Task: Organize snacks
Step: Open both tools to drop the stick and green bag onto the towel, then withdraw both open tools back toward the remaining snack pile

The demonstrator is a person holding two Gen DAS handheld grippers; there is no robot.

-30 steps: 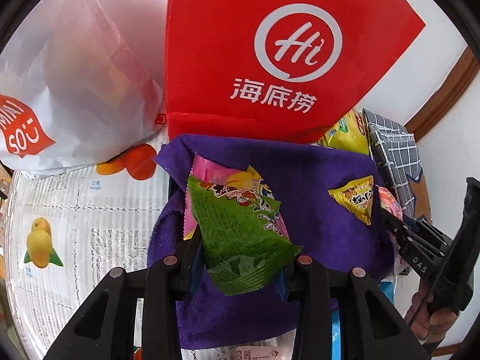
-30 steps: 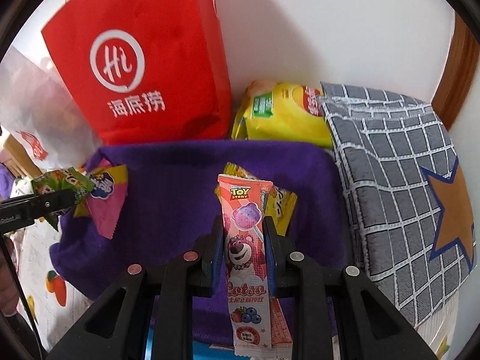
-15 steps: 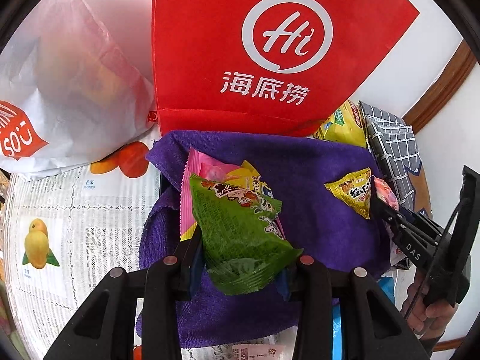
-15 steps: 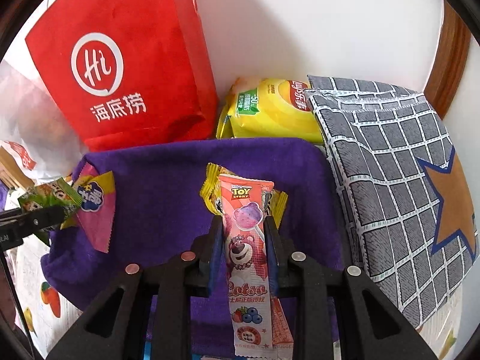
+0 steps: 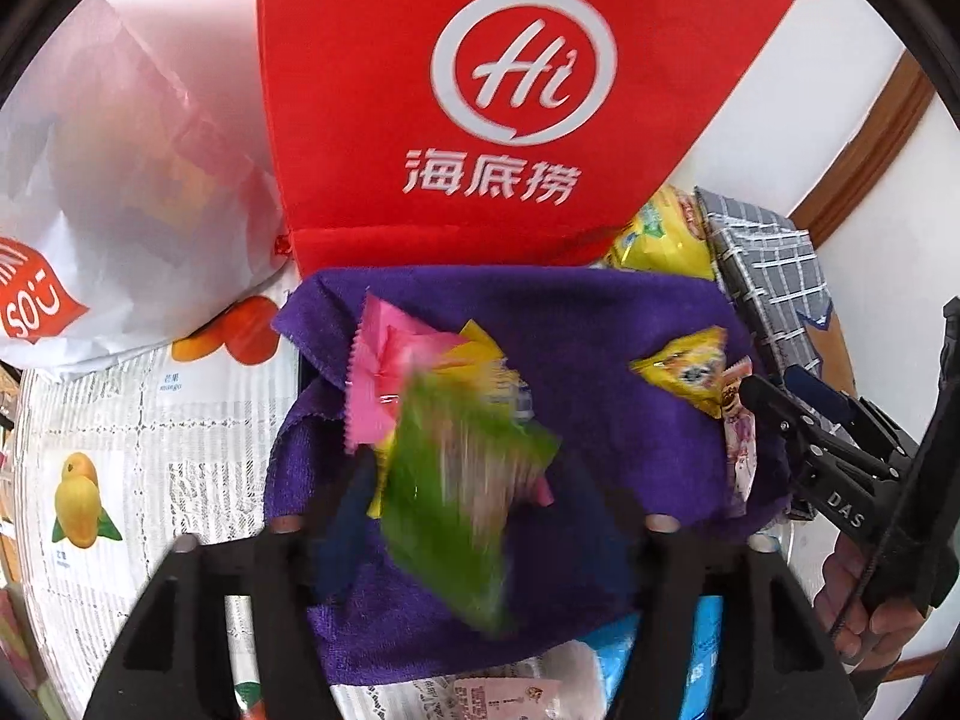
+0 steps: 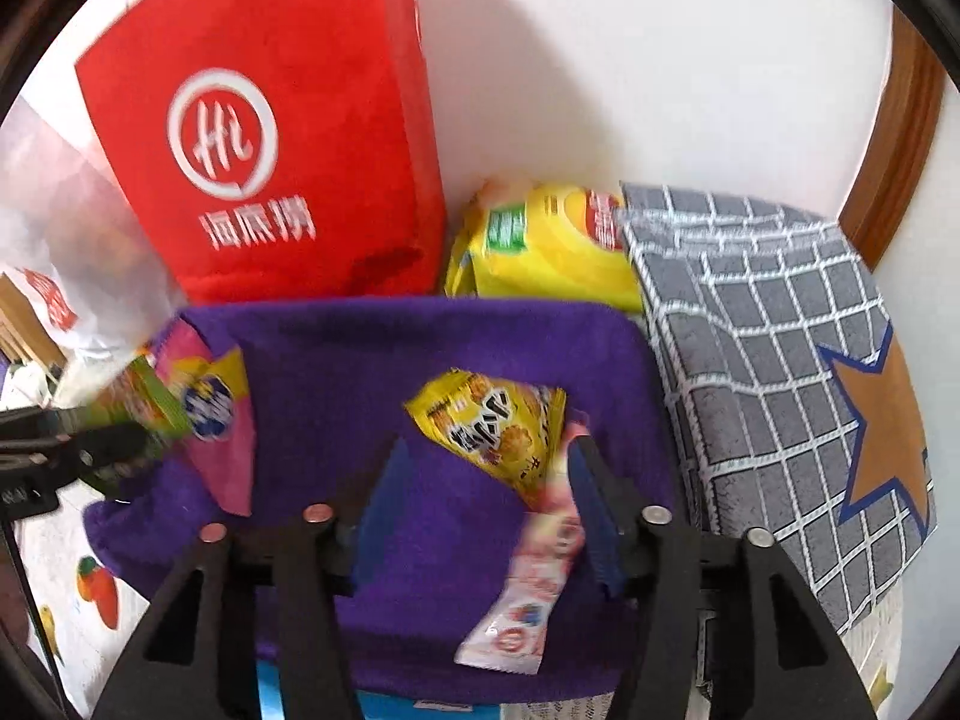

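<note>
In the left view, our left gripper (image 5: 474,516) has just opened its jaws, and the blurry green snack bag (image 5: 462,498) drops between them onto the purple cloth (image 5: 600,324). In the right view, our right gripper (image 6: 486,510) just opened too, letting go of the pink snack stick (image 6: 534,588). Four snacks sit there now. What lies under the cloth is hidden.

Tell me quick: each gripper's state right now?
Left gripper: open, fingers just spread; blurred green snack packet loose between them.
Right gripper: open, just released pink Lotso snack stick.
</note>
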